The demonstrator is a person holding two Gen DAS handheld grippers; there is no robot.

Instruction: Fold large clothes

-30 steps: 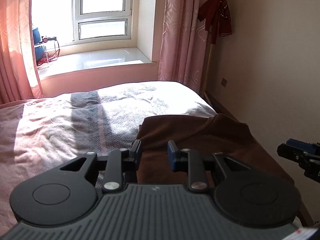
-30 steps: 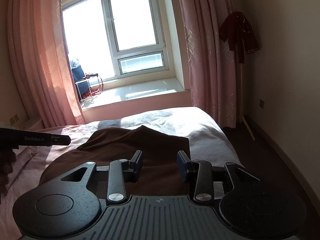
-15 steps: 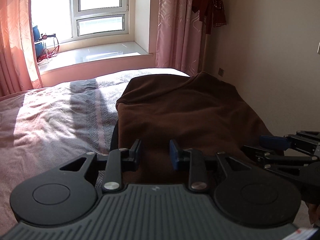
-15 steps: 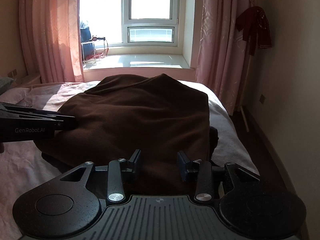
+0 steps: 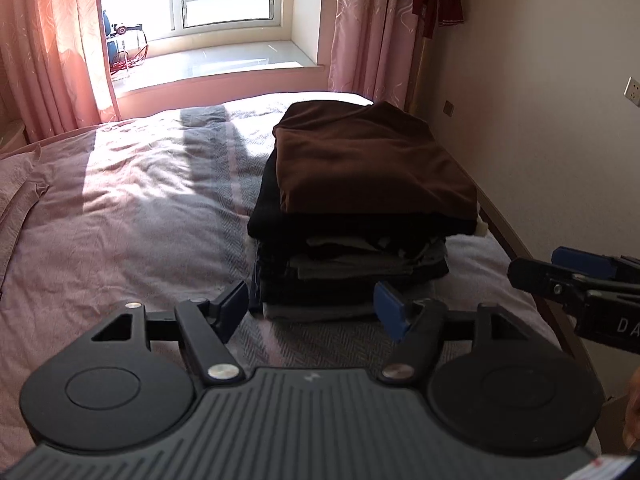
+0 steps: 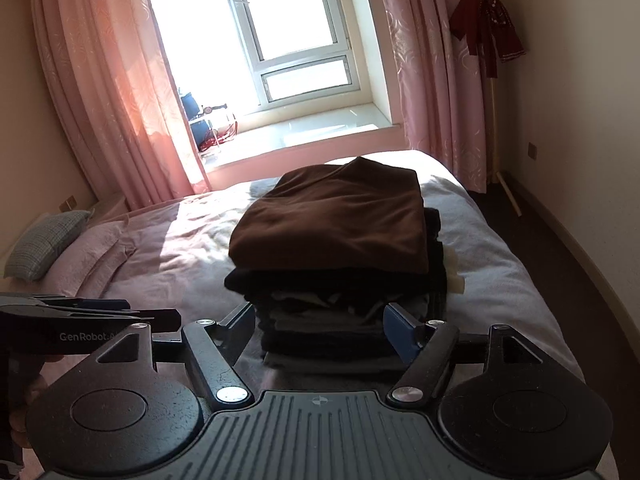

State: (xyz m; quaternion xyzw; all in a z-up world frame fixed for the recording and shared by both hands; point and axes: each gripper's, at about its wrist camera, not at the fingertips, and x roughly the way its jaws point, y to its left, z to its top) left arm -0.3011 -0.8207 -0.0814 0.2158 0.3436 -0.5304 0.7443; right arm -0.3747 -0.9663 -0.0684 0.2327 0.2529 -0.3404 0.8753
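A folded brown garment [image 5: 372, 160] [image 6: 340, 220] lies on top of a stack of folded dark and grey clothes [image 5: 352, 264] [image 6: 340, 320] on the bed. My left gripper [image 5: 312, 308] is open, just short of the stack's near side, holding nothing. My right gripper [image 6: 320, 326] is open too, its fingers on either side of the stack's lower front, apart from the cloth. The right gripper [image 5: 576, 288] shows at the right edge of the left wrist view. The left gripper [image 6: 88, 320] shows at the left edge of the right wrist view.
The bed [image 5: 140, 208] has a pink and grey cover, with a pillow [image 6: 48, 244] at its left. A wall [image 5: 560, 120] runs close along the right. Ahead are a window sill [image 5: 224, 60], pink curtains [image 6: 112, 100] and a red garment on a stand [image 6: 488, 28].
Both grippers were shut on the brown garment and carried it forward over the stack; now it lies on top, and both grippers have opened and drawn back.
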